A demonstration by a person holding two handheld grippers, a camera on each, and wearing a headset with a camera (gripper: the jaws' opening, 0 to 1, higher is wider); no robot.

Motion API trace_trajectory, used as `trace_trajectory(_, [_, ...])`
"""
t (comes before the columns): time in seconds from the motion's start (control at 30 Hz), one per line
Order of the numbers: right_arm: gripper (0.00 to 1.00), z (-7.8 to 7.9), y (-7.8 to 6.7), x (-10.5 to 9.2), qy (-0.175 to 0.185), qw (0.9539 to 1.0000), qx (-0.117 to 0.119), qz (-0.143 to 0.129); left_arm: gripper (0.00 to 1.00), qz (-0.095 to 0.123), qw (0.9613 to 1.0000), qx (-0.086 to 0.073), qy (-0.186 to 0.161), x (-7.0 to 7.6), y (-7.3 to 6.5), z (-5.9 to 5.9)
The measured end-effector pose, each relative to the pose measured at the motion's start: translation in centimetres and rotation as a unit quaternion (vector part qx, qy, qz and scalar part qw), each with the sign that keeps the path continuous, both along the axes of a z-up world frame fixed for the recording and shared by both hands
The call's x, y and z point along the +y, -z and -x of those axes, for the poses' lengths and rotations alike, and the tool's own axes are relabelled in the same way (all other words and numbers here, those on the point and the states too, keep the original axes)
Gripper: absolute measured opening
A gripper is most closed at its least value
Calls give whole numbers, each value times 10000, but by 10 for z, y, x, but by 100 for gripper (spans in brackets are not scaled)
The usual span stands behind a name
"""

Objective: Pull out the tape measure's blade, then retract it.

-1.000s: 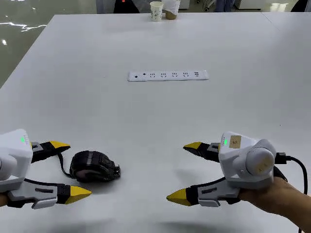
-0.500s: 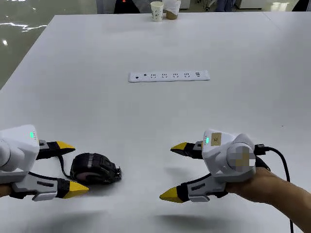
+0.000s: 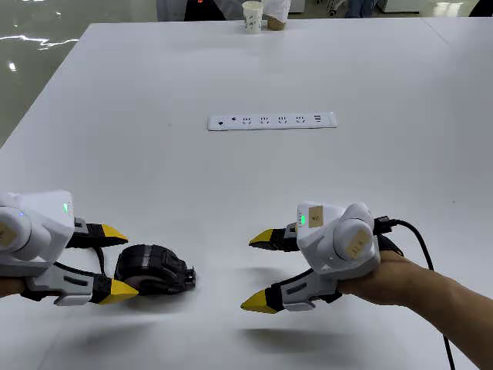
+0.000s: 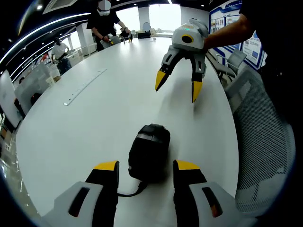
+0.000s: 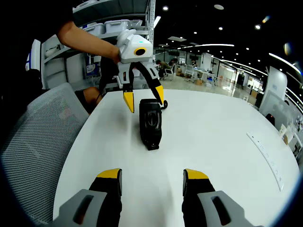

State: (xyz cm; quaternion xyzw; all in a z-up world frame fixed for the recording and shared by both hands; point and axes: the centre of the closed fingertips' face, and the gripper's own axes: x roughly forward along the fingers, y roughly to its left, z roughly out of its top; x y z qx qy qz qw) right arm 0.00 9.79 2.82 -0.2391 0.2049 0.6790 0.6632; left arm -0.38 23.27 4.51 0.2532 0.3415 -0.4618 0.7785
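Note:
A black tape measure (image 3: 154, 269) lies on the white table (image 3: 254, 177) near the front left, blade not pulled out. My left gripper (image 3: 117, 260) is open, its yellow-tipped fingers reaching around the tape measure's left end; in the left gripper view the tape measure (image 4: 149, 152) sits just ahead of and partly between the left gripper (image 4: 147, 166). My right gripper (image 3: 259, 271) is open, a short way right of the tape measure, pointing at it. In the right gripper view the tape measure (image 5: 150, 121) lies well ahead of the right gripper (image 5: 152, 174), with the left gripper (image 5: 143, 97) astride its far end.
A white power strip (image 3: 272, 121) lies across the middle of the table. Paper cups (image 3: 253, 16) stand at the far edge. A mesh chair (image 4: 265, 137) stands beside the table. People stand at the far end (image 4: 106, 21).
The left gripper has slid right so its fingers now flank the tape measure's end. The right gripper has moved left, closer to the tape measure. The tape measure has stayed put.

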Motion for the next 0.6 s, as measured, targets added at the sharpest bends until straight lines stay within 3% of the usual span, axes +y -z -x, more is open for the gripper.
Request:
trace_trajectory(0.27, [42, -1, 3, 17, -284, 9996, -4, 6, 35, -171, 9993, 188, 282, 2, 5, -1])
trace_trajectory(0.6, [34, -2, 10, 38, -555, 9984, 54, 32, 29, -376, 9954, 501, 729, -1, 11, 0])
